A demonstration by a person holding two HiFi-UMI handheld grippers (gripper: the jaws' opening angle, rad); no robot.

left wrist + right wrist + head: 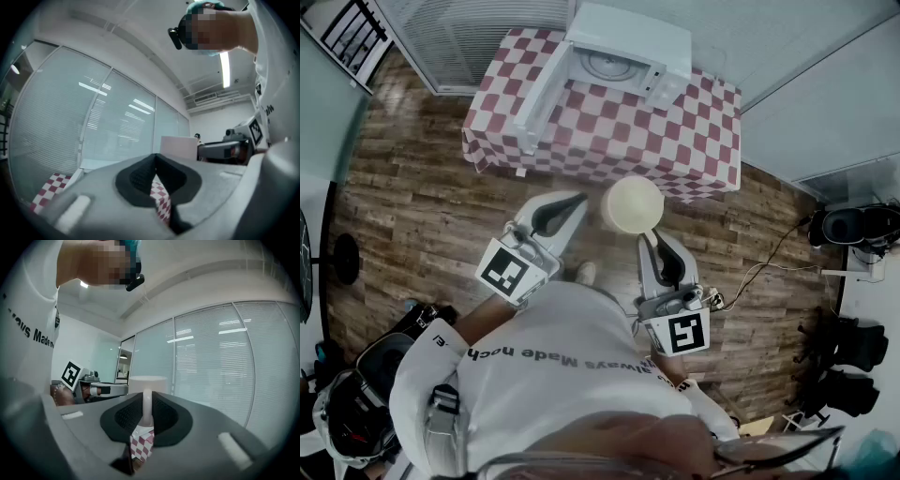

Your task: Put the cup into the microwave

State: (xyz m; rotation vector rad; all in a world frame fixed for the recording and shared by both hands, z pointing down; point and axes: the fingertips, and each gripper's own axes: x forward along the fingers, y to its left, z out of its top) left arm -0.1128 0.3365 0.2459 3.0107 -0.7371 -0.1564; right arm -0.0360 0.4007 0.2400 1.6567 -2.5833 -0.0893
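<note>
1. The table [609,131] with a checked cloth stands ahead of the person, well apart from both grippers.
2. The microwave [628,42] sits on its far side with its door [542,98] swung wide open, so the opening step looks done.
3. The cup [632,204] is held in the air short of the table, not yet inside; carrying it across and setting it down remain.
4. The right gripper [146,416] has its jaws pinching the cup's handle [147,404].
5. The left gripper [155,164] has its jaws pressed together on nothing.
</note>
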